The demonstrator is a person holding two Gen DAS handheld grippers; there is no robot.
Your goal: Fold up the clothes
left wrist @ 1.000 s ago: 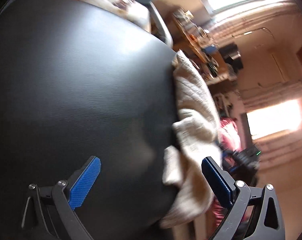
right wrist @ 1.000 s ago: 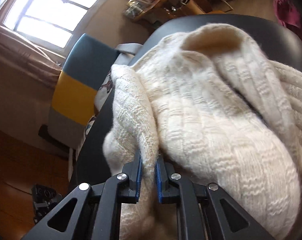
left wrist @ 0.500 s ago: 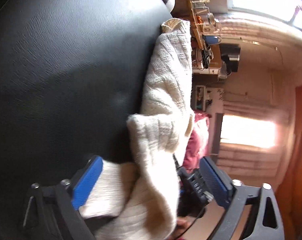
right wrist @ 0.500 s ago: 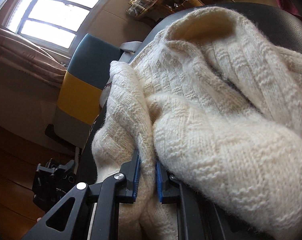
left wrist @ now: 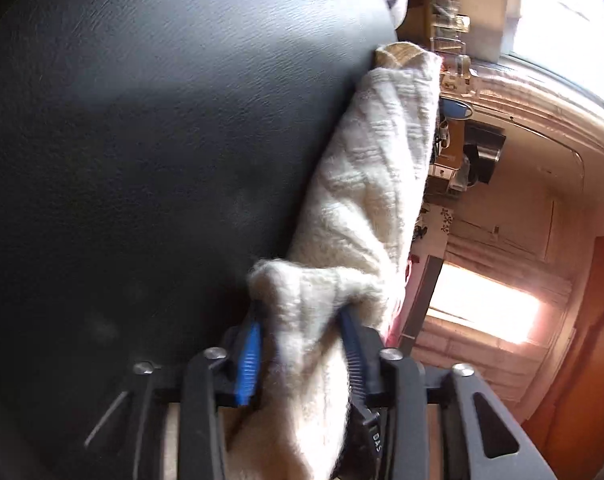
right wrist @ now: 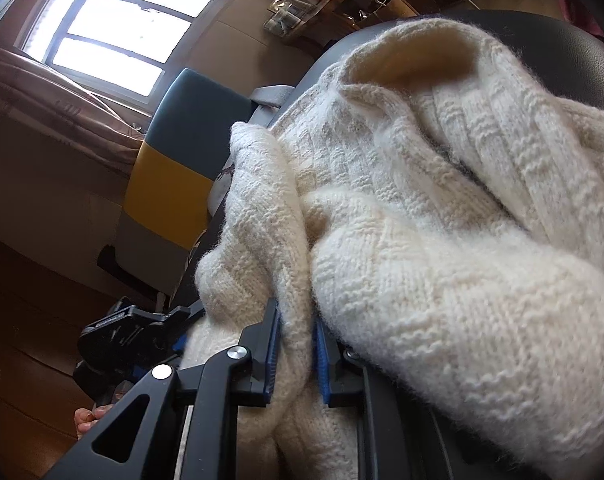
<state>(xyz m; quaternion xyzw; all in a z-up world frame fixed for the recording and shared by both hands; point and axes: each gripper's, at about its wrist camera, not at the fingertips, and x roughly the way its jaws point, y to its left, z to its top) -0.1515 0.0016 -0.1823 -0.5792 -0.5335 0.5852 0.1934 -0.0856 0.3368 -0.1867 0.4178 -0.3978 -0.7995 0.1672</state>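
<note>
- The left gripper has its jaws closed on a thick bunched ridge of the cream knitted sweater. The blue pads sit apart with a fat wad of wool between them. Such a wad is springy, so a pull could drag the knit out through the pads, or only the outer layer might come along while the inner ones stay behind.
- The right gripper has its jaws clamped on a narrower fold of the same sweater, near its edge. Loose, fuzzy stitches could snag on the ribbed pads and stretch if the two grips draw apart too hard.
- Both grips appear to hold the garment close together, as the left gripper shows low at the left in the right wrist view. If they take layers that do not match, the fold would likely come out skewed or twisted.
- The sweater lies heaped and rumpled on the black worktop, along its rim, part of it hanging over the edge. Its weight off the edge could pull the rest down to the wooden floor if either grip slackens.
- The worktop looks like smooth leather-like material, so the wool may slide rather than stay put while a layer is laid over.
- How far the folding has come cannot be judged; the heap hides the garment's outline.
</note>
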